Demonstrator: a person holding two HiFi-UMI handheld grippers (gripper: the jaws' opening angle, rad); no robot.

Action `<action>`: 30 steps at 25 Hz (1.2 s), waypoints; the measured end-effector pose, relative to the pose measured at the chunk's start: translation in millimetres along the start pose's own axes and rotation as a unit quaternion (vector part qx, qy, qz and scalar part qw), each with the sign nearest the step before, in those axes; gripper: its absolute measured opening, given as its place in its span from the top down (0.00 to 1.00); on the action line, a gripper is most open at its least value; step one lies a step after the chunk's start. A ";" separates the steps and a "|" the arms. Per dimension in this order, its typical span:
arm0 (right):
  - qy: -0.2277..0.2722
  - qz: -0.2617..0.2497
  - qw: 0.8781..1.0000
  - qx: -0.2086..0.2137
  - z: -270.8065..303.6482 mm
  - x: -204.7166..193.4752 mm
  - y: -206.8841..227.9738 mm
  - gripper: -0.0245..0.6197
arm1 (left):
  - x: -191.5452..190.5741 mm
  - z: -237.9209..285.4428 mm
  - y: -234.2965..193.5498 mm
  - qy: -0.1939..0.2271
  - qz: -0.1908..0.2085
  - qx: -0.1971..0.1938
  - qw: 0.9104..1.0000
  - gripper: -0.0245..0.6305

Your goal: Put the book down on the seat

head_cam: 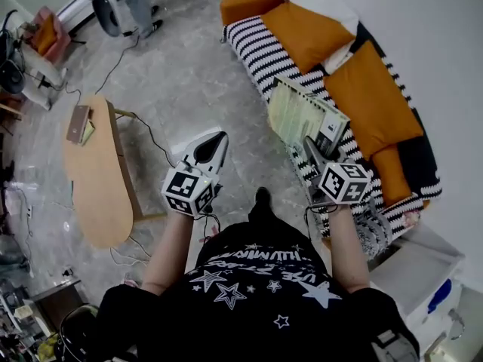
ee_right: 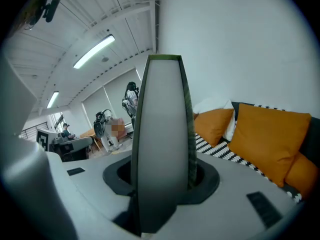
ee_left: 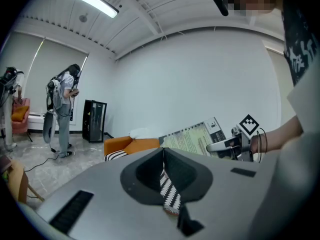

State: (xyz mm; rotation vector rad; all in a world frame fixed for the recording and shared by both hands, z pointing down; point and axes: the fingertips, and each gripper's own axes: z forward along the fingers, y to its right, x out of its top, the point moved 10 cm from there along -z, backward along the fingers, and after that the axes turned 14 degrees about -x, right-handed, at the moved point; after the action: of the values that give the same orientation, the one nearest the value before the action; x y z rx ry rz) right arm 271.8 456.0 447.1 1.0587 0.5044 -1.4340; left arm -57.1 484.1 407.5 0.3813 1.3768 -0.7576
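A thin book [head_cam: 302, 115] with a pale green cover and a spiral edge hangs above the black-and-white striped sofa seat [head_cam: 253, 44]. My right gripper [head_cam: 311, 148] is shut on the book's near edge, and the book tilts up and away from it. In the right gripper view the book [ee_right: 162, 149] stands edge-on between the jaws and fills the middle. My left gripper [head_cam: 219, 138] is shut and holds nothing, out over the floor to the left of the sofa. In the left gripper view the book [ee_left: 195, 139] and the right gripper [ee_left: 225, 145] show to the right.
Orange cushions [head_cam: 306, 32] [head_cam: 370, 100] lean along the sofa's back against the wall. An oval wooden table [head_cam: 94, 179] stands on the left with a small item [head_cam: 79, 123] on it. Cables trail over the floor. A person [head_cam: 124, 2] stands far off. A white cabinet [head_cam: 415, 270] is at lower right.
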 end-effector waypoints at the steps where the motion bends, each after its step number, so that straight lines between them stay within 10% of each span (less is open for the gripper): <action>1: -0.002 0.002 1.000 0.001 9.3 5.0 6.5 0.69 | 2.5 9.1 -4.6 -0.002 0.002 0.003 1.000 0.95; 16: -0.013 0.017 0.999 0.044 86.1 46.2 45.9 0.70 | 35.8 62.5 -43.5 0.015 0.007 0.060 0.998 0.95; 30: -0.026 0.017 1.000 0.001 123.8 59.9 51.9 0.69 | 36.7 104.1 -103.6 0.017 -0.009 0.019 1.000 0.95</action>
State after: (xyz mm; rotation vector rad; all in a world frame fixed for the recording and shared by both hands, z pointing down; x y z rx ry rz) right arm 291.5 312.6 472.6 1.0245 0.4453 -1.4279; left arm -50.4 332.9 410.0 0.4138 1.4007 -0.7955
